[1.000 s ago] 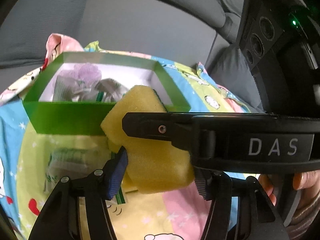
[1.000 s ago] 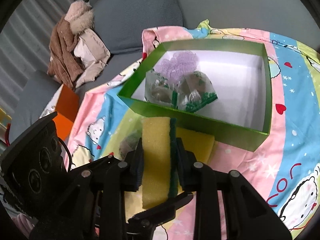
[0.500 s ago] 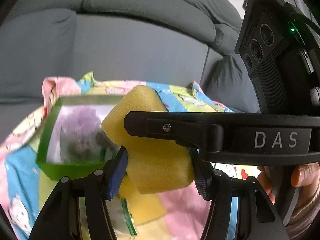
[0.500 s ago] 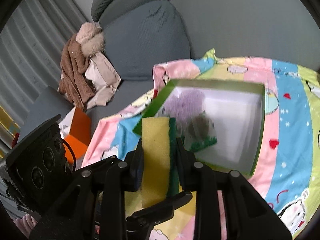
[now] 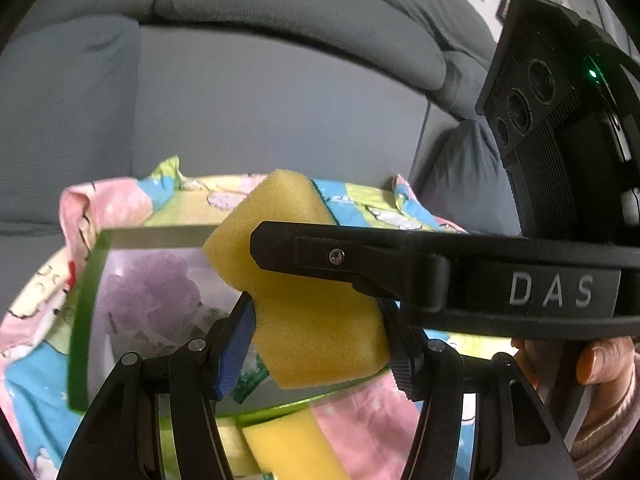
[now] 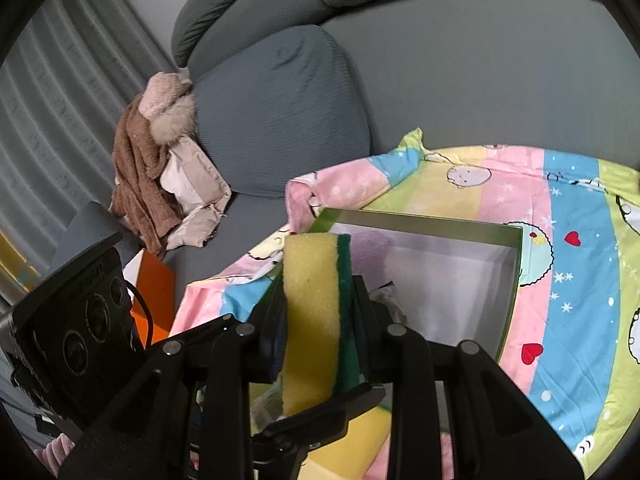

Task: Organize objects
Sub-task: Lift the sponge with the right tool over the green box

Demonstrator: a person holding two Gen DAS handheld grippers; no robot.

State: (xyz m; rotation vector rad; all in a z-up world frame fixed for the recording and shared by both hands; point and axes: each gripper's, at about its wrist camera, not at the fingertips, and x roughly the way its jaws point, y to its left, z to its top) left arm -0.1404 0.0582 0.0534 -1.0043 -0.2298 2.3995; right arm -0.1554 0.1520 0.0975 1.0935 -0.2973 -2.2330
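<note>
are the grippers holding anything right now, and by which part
Both grippers grip one yellow sponge with a green scouring layer. The left gripper clamps its side edges; the right gripper pinches its foam and scouring faces.

The right gripper's black finger (image 5: pixel 400 264) crosses and hides a band of the yellow sponge (image 5: pixel 316 332), which with the frame covers part of the green box (image 5: pixel 86 300), whose purple contents (image 5: pixel 156 300) are too blurred to identify.
</note>
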